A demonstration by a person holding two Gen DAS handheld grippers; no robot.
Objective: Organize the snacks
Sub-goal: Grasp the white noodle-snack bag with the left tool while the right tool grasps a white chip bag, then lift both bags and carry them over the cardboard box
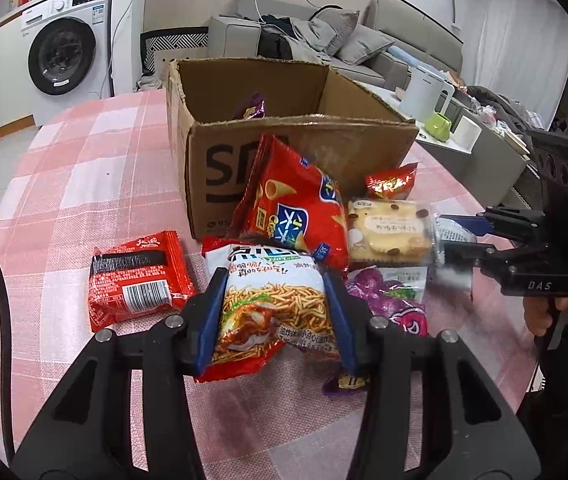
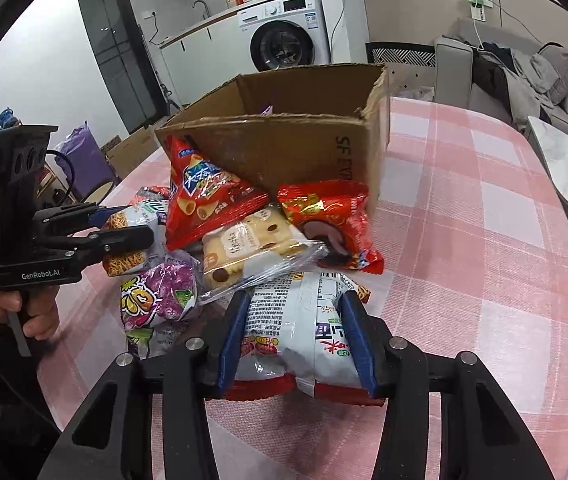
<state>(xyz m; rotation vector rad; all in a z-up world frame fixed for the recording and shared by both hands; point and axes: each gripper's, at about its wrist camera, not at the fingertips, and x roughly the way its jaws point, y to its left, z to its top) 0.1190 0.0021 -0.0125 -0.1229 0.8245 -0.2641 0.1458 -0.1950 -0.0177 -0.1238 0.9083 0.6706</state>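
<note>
Gripping: noodle bag (image 1: 267, 304) is pinched between left gripper (image 1: 269, 312) pads, lifted clear for boxing | pile: red chip bag (image 1: 292, 200) is propped on box (image 1: 300, 152), cake (image 1: 388, 232) beside it | right gripper (image 2: 296, 340) is closed on white bag (image 2: 300, 328) at pile's near edge | box is open, one purple snack (image 1: 251, 108) inside

Pink-and-white checked tablecloth (image 1: 83, 168), brown cardboard box (image 1: 324, 148), red chip bag (image 1: 296, 204).
</note>
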